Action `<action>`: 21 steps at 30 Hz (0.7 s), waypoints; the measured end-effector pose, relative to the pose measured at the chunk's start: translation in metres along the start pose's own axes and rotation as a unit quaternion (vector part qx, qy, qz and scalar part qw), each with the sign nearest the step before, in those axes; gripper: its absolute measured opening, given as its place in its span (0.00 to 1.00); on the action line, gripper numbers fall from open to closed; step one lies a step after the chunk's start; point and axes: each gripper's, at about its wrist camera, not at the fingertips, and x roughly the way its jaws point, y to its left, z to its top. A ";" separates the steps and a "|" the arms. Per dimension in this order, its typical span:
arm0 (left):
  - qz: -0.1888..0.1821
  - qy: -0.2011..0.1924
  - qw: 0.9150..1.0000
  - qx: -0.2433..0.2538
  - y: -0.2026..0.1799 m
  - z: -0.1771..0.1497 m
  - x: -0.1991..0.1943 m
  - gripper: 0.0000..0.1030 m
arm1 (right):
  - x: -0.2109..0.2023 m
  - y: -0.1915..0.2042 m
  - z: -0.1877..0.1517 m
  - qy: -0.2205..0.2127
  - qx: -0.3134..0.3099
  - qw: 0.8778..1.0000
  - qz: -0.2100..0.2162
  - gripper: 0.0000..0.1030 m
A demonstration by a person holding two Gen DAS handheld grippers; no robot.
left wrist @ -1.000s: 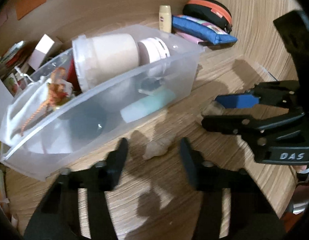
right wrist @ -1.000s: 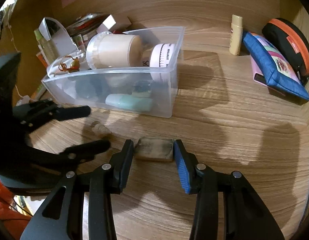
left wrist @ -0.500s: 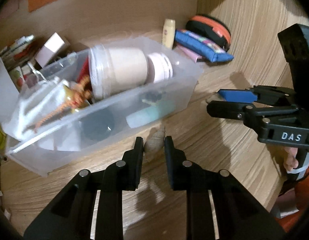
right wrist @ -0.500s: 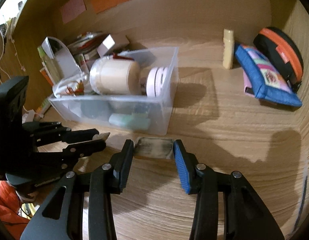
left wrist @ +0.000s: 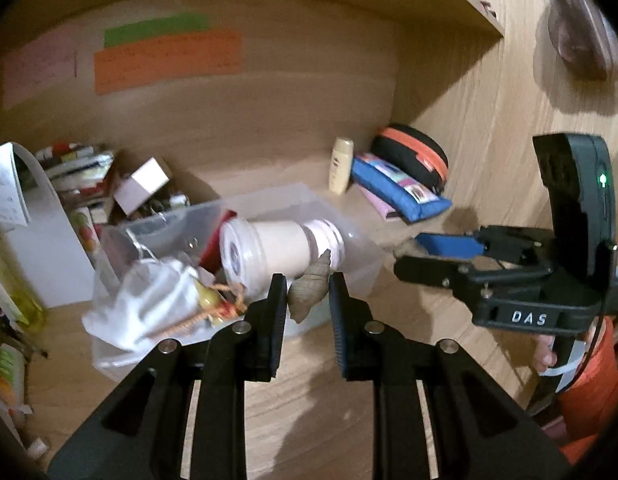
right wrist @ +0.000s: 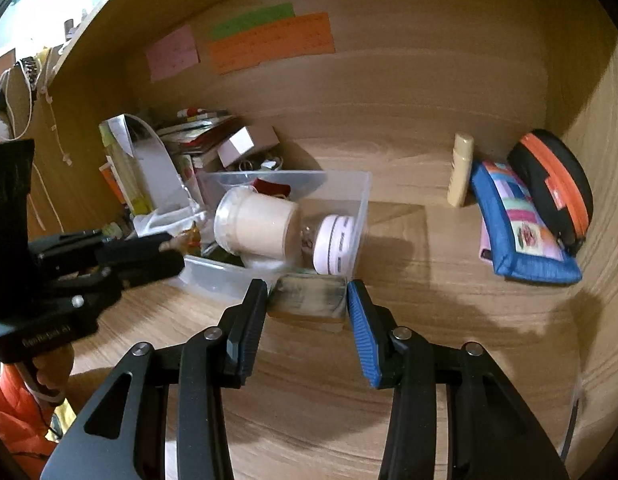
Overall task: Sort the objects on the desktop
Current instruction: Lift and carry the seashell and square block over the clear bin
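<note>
Between the pads of the left claw [left wrist: 308, 300] sits a brown spiral shell [left wrist: 309, 286], pinched at its sides with its point tilted up and right; the claw is narrow and clamped on it, clear of the surface [left wrist: 321, 412]. The right claw [right wrist: 307, 300] holds a flat, grey-green, smudged block [right wrist: 308, 295] across its width, both pads pressed against the block's ends, and the block hangs above the wood.

Just behind both held items stands a clear bin [right wrist: 361, 204]. It contains a cream jar [right wrist: 259, 224] lying on its side, a pink round tin [right wrist: 333, 245] on edge beside the jar, a red item at the back, and a white pouch [left wrist: 149, 304] with an orange cord at the left end.

Well apart to the right, against the back wall, stands a pale bottle [right wrist: 460, 170], upright. Beside it lies a blue pouch [right wrist: 517, 228], with a black case trimmed in orange [right wrist: 555, 186] leaning behind it. Left of the bin lies a heap of books and a small white box [right wrist: 241, 145]. Pink, green and orange notes [right wrist: 269, 42] are stuck to the back wall.
</note>
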 end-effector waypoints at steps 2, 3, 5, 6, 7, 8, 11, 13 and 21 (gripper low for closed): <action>0.004 -0.006 1.000 -0.004 0.003 0.004 0.000 0.20 | 0.002 0.002 0.003 -0.001 -0.004 1.000 0.001 0.37; 0.006 -0.007 1.000 -0.005 0.006 0.005 -0.001 0.20 | 0.003 0.003 0.005 -0.002 -0.007 1.000 0.000 0.37; 0.011 -0.007 1.000 -0.006 0.009 0.007 0.001 0.20 | 0.006 0.004 0.008 -0.002 -0.010 1.000 0.000 0.37; 0.013 -0.007 1.000 -0.005 0.010 0.007 0.002 0.20 | 0.008 0.004 0.009 -0.001 -0.012 1.000 0.001 0.37; 0.015 -0.005 1.000 -0.005 0.010 0.007 0.005 0.20 | 0.011 0.005 0.011 -0.001 -0.013 1.000 0.001 0.37; 0.017 -0.002 1.000 -0.004 0.011 0.007 0.008 0.20 | 0.014 0.005 0.013 0.000 -0.014 1.000 0.001 0.37; 0.021 0.008 1.000 -0.005 0.013 0.006 0.018 0.20 | 0.023 0.005 0.015 0.004 -0.014 1.000 0.004 0.37; 0.021 0.014 1.000 -0.006 0.014 0.003 0.022 0.20 | 0.029 0.006 0.016 0.008 -0.014 1.000 0.005 0.37; 0.021 0.029 0.999 -0.006 0.018 -0.001 0.039 0.20 | 0.049 0.007 0.015 0.026 -0.018 0.999 0.007 0.37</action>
